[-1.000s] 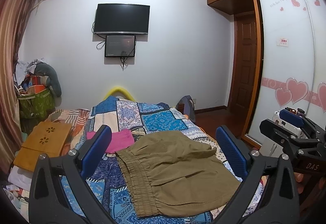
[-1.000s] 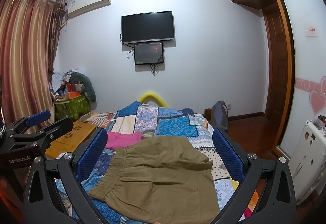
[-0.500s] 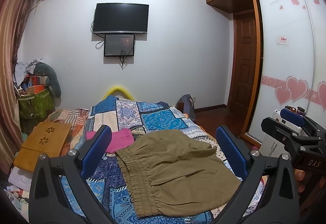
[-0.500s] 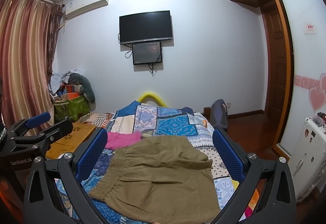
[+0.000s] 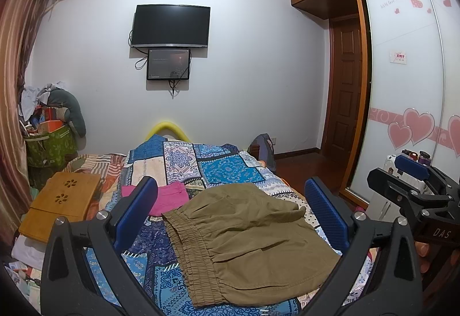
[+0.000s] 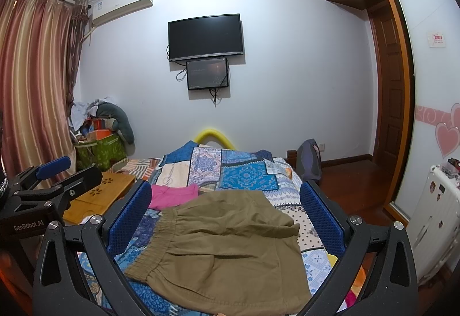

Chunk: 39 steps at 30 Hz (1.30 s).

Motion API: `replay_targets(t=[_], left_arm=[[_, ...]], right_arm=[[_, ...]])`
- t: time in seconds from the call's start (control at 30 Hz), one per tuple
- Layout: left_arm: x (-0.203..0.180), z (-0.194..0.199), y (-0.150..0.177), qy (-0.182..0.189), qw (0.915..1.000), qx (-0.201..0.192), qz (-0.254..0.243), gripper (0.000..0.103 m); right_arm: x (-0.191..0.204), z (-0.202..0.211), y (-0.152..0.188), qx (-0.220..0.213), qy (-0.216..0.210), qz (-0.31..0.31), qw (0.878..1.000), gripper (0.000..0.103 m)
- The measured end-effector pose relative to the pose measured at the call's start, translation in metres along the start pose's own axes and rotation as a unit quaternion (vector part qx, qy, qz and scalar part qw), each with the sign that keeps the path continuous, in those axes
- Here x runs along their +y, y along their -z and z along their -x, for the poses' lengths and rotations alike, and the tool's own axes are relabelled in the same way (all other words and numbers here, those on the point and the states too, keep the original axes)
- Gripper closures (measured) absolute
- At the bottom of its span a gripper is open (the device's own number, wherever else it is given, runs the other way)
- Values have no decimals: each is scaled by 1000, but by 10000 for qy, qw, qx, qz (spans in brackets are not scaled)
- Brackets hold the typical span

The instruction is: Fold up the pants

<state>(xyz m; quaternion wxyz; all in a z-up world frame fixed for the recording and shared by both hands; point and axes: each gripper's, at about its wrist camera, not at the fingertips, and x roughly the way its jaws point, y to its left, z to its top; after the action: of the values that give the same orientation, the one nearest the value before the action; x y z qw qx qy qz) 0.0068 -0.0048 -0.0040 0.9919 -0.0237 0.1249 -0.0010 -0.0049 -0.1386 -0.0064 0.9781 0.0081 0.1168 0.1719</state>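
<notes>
Pants [image 5: 247,241] of olive-brown cloth lay spread on the patchwork quilt [image 5: 218,169] near the bed's near edge, already doubled over, with the gathered elastic waistband [image 5: 192,255] running along their left side and the legs reaching toward the bed's right edge; my left gripper [image 5: 234,215] hung above them, its blue pads [image 5: 138,209] spread wide to either side of the cloth, gripping nothing and touching nothing; in the left wrist view the pants sat framed between my two fingers, the waistband nearer the left finger; my right gripper [image 6: 225,215] was likewise wide apart and empty above the same garment [image 6: 227,247], and from that side the waistband [image 6: 149,255] came close beside the left finger while the leg hems lay under the right finger; a pink garment [image 5: 169,198] lay on the quilt just beyond the waistband's far end, toward the bed's left side; a wooden lap desk [image 5: 60,206] rested at the bed's left edge, well apart from the pants; each gripper showed at the margin of the other's view, mine on the right [image 5: 417,189] held off the bed's right edge.
</notes>
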Motion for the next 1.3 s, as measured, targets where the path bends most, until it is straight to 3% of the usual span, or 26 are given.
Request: replay_targets(t=[0.8, 1.1, 1.3], left_arm=[[3, -18, 4, -33, 9998, 171, 43, 0], [25, -87, 21, -179, 9958, 893, 83, 0], [43, -155, 39, -371, 9881, 1493, -68, 0]], right_arm=[[-7, -14, 9, 187, 30, -54, 9998, 0], [-41, -67, 24, 771, 388, 71, 9962, 1], [-72, -112, 37, 1317, 581, 279, 9892, 1]])
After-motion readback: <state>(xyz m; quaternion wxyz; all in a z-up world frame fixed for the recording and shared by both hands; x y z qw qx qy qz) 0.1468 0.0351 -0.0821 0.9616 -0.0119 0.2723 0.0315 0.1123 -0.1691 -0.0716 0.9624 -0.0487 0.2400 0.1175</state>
